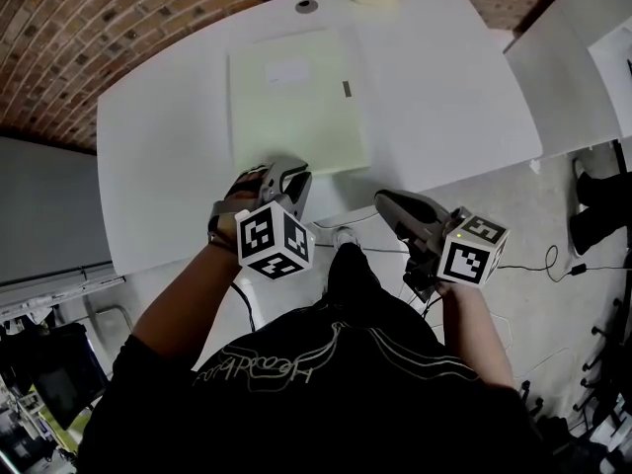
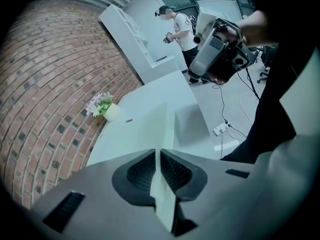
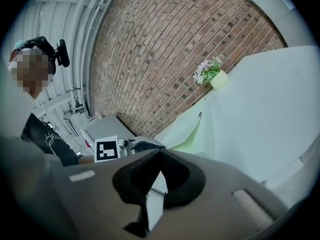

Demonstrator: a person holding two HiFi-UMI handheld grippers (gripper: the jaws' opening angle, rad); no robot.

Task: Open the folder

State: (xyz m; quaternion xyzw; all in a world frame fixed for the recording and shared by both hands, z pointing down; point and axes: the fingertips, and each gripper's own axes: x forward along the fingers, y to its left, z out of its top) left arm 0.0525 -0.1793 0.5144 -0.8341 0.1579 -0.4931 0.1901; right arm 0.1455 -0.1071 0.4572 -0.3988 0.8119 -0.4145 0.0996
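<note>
The pale green folder [image 1: 296, 107] lies on the white worktop [image 1: 444, 97] at 12 o'clock. The left claw [image 1: 283, 174] is clenched on its cover's edge, at the folder's 6 o'clock. The right claw [image 1: 387, 201], pinched together and empty, hovers at the folder's 4 o'clock.

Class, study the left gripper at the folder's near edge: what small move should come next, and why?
Probably raise the left gripper a little, peeling the cover up. Its jaws are shut on the thin near edge of the pale green folder, which otherwise lies mostly flat on the white table.
</note>
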